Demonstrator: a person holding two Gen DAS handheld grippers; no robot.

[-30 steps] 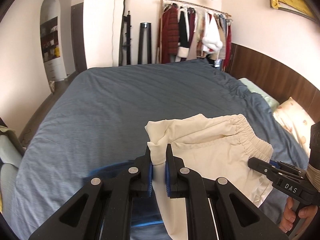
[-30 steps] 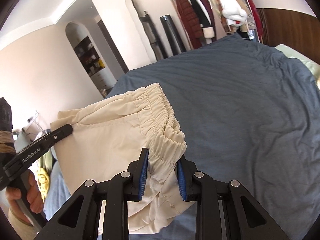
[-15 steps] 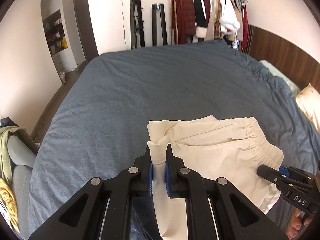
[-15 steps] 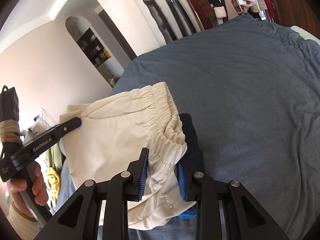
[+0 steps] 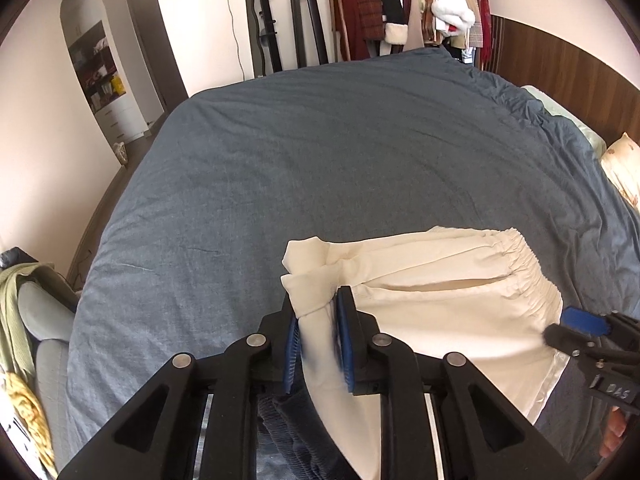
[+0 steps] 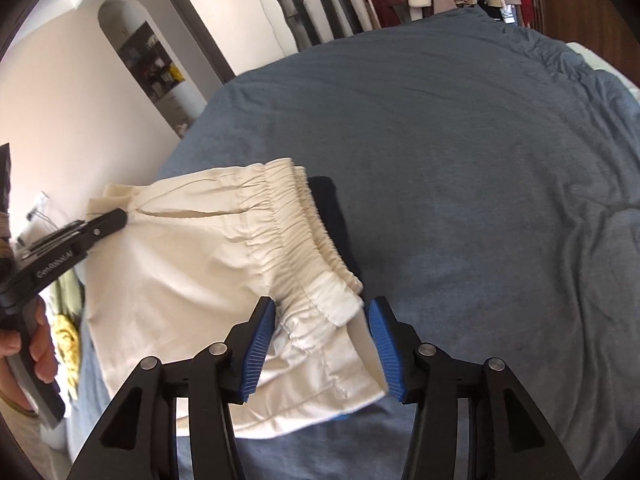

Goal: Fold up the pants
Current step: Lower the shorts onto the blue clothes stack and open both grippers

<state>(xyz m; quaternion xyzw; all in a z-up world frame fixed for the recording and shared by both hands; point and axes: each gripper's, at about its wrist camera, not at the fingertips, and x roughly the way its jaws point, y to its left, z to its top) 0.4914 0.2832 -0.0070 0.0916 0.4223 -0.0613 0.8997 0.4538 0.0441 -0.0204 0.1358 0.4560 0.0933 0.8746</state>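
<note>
Cream pants (image 5: 440, 300) with an elastic waistband (image 6: 296, 232) lie folded on the blue duvet (image 5: 320, 160). My left gripper (image 5: 317, 300) is at the bunched left corner of the pants. Its jaws are opening, and the cloth hangs loosely between the blue pads (image 5: 291, 352). At the waistband's near end my right gripper (image 6: 322, 308) has its jaws opening wide. The waistband lies between the pads (image 6: 382, 344) without being pressed. The right gripper (image 5: 576, 328) shows at the left wrist view's right edge, and the left gripper (image 6: 116, 218) at the left of the right wrist view.
A dark blue garment (image 6: 332, 208) lies under the pants and pokes out beyond the waistband. A clothes rack (image 5: 420, 4) stands past the bed's far end. Pillows (image 5: 620, 164) and a wooden headboard (image 5: 560, 68) are at right. A chair with green clothes (image 5: 24, 320) stands left.
Both grippers have come down toward the bed with the pants, which now rest on the duvet. Both sets of jaws have widened, the right far more, freeing the waistband.
</note>
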